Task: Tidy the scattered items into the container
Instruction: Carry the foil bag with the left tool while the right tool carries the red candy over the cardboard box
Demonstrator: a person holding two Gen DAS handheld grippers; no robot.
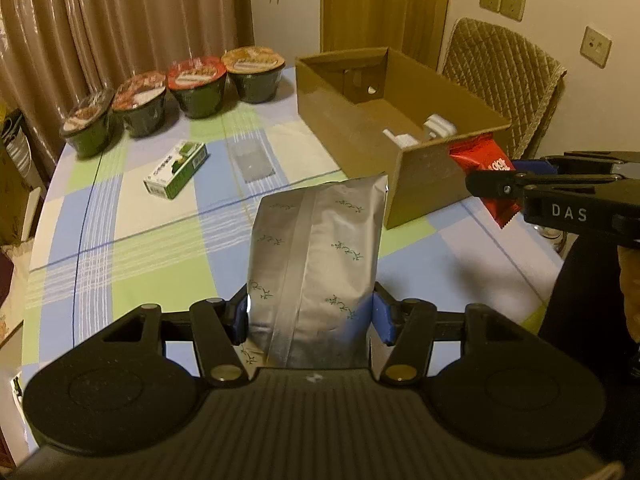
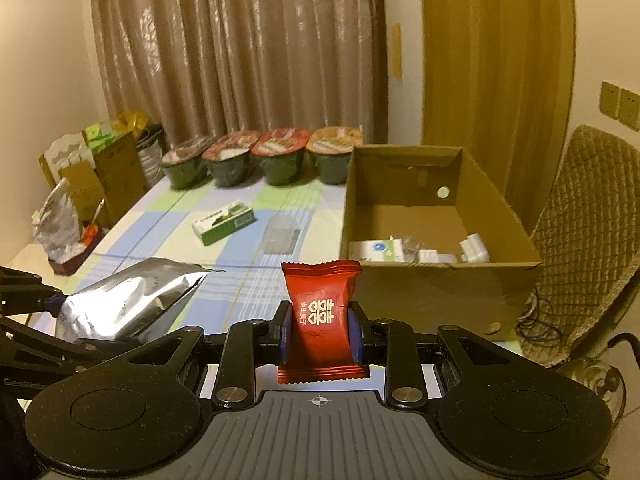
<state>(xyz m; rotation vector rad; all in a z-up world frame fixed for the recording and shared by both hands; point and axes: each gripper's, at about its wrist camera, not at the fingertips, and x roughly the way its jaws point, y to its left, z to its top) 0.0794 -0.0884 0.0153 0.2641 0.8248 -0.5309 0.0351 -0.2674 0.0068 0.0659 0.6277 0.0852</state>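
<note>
My left gripper (image 1: 311, 314) is shut on a silver foil pouch (image 1: 316, 256) with green sprigs, held upright above the tablecloth. The same pouch (image 2: 128, 304) shows at lower left in the right wrist view. My right gripper (image 2: 322, 330) is shut on a red candy packet (image 2: 322, 312), just short of the near wall of the open cardboard box (image 2: 440, 292). In the left wrist view that red packet (image 1: 486, 172) hangs at the corner of the box (image 1: 352, 128). Small white items (image 2: 400, 250) lie inside the box.
A green-and-white small box (image 1: 177, 169) and a clear plastic case (image 1: 252, 162) lie on the checked tablecloth (image 1: 132, 240). Several noodle bowls (image 1: 196, 88) line the far edge. A quilted chair (image 2: 588, 208) stands right of the box; bags and cartons (image 2: 88, 184) sit left of the table.
</note>
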